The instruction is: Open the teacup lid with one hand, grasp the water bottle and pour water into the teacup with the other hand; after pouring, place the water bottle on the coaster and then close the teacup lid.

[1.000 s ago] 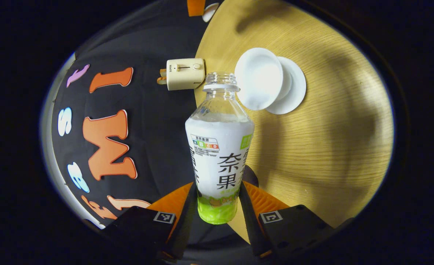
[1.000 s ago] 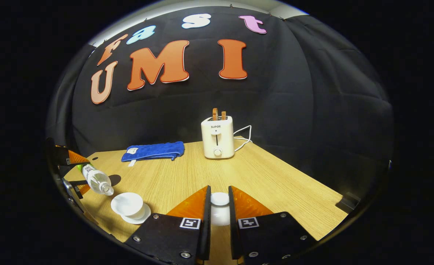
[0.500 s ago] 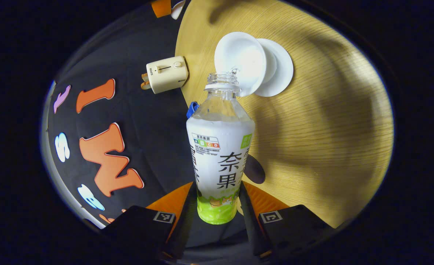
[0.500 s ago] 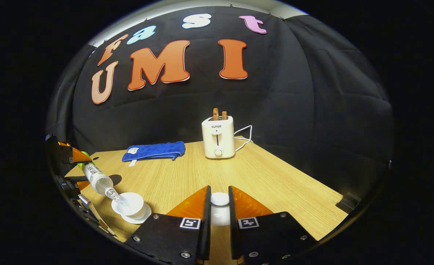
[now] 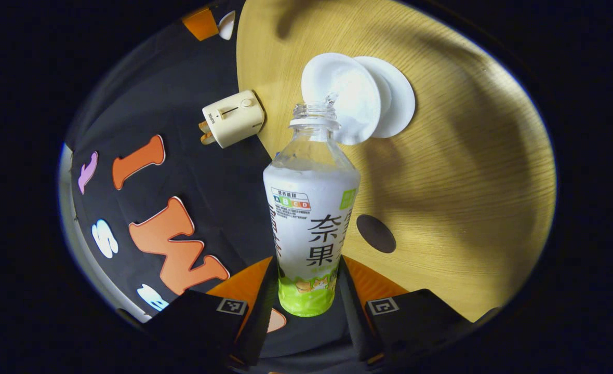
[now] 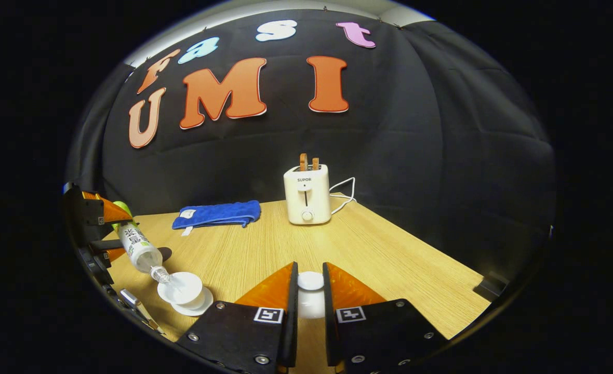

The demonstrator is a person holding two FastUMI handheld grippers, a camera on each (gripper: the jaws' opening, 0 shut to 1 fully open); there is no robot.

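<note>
Mid-pour, by the look of it; left gripper (image 5: 306,291) clamped on the water bottle (image 5: 310,208) low on its body, neck tipped over the teacup (image 5: 344,98) at upper centre so water runs in; right gripper (image 6: 310,296) pinching the teacup lid (image 6: 310,281) at lower centre, held aside, well apart; dark coaster (image 5: 375,234) waiting right of the bottle.

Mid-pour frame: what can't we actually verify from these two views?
- Water level in the white ceramic teacup: left gripper view sees it obliquely, white on white; in the right gripper view it is too small.
- White teacup lid: right gripper fingers cover its sides, so its full shape is hidden.
- Base of the clear labelled plastic water bottle: hidden between the left gripper fingers.
- Dark round coaster: material unclear.
</note>
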